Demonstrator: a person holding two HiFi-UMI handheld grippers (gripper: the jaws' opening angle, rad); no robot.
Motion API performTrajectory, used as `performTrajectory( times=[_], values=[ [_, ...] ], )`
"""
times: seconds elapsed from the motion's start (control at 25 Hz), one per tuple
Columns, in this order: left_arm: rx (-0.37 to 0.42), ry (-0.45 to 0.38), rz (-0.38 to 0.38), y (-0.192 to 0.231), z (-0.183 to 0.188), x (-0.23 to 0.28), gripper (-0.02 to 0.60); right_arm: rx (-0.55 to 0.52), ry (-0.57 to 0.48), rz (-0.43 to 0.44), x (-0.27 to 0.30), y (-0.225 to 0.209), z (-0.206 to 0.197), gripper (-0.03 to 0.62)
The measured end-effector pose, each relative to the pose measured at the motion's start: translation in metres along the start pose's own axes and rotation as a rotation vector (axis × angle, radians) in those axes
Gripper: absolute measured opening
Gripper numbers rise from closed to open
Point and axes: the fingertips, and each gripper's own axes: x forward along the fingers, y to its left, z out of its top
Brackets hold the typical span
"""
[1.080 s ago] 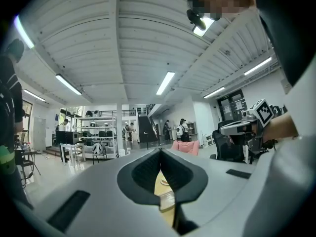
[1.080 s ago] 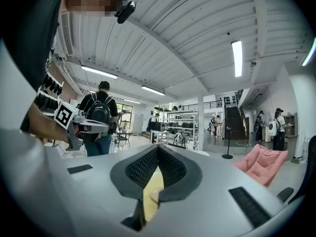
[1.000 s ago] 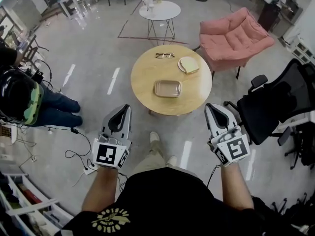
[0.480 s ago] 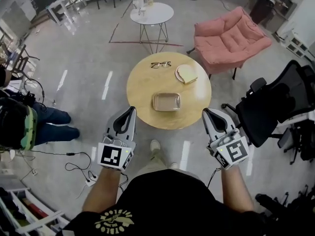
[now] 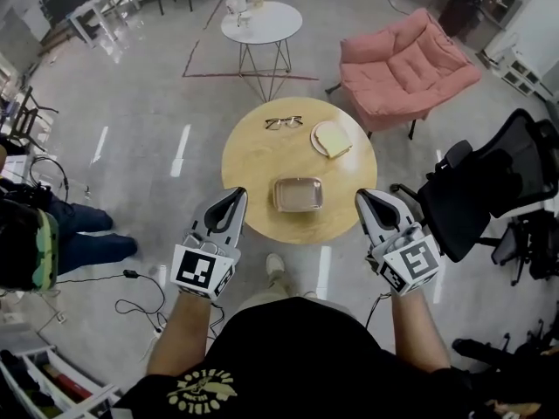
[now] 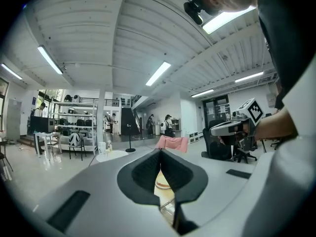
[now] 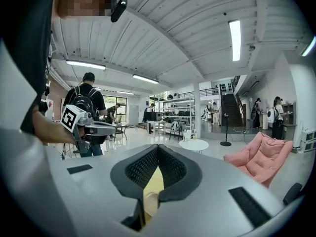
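I hold the left gripper (image 5: 229, 206) and right gripper (image 5: 369, 203) closed and empty, flanking the metal tray (image 5: 298, 194) on the round wooden table (image 5: 253, 157). I judge this an approach; any grasp needs the jaws parted first.

Held out forward and level: left gripper (image 5: 234, 197) and right gripper (image 5: 363, 199), both closed.
They sit side by side, well apart; on each the jaw tips touch with nothing clamped (each gripper view shows it plainly); bare forearms (image 5: 179, 334) reach out behind them; marker cubes (image 5: 199, 269) face upward.
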Motion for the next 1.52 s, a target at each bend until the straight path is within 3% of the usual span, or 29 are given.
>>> performTrajectory(
  times=[0.24, 0.48, 0.56, 0.68, 0.76, 1.12, 1.52],
  values=[
    [-0.065, -0.036, -0.064, 0.019, -0.002, 0.019, 0.015, 0.027, 0.029, 0.001, 0.030, -0.014, 0.006, 0.015],
    [-0.125, -0.015, -0.096, 0.039, -0.014, 0.043, 0.015, 0.035, 0.046, -0.025, 0.050, -0.025, 0.015, 0.015],
    [-0.212, -0.027, -0.151, 0.043, -0.017, 0.050, 0.015, 0.033, 0.050, -0.028, 0.056, -0.026, 0.015, 0.015],
    [-0.411, -0.057, -0.267, 0.041, -0.024, 0.059, 0.015, 0.046, 0.069, -0.021, 0.064, -0.028, 0.009, 0.015],
    [-0.463, -0.037, -0.274, 0.041, -0.035, 0.067, 0.014, 0.058, 0.087, -0.019, 0.068, -0.031, 0.002, 0.015],
    [-0.434, 0.133, -0.188, 0.041, -0.103, 0.098, 0.014, 0.123, 0.177, -0.028, 0.092, -0.063, -0.053, 0.015],
    [-0.378, 0.269, -0.044, 0.031, -0.184, 0.136, 0.015, 0.147, 0.302, 0.080, 0.129, -0.083, -0.142, 0.015]
  ],
)
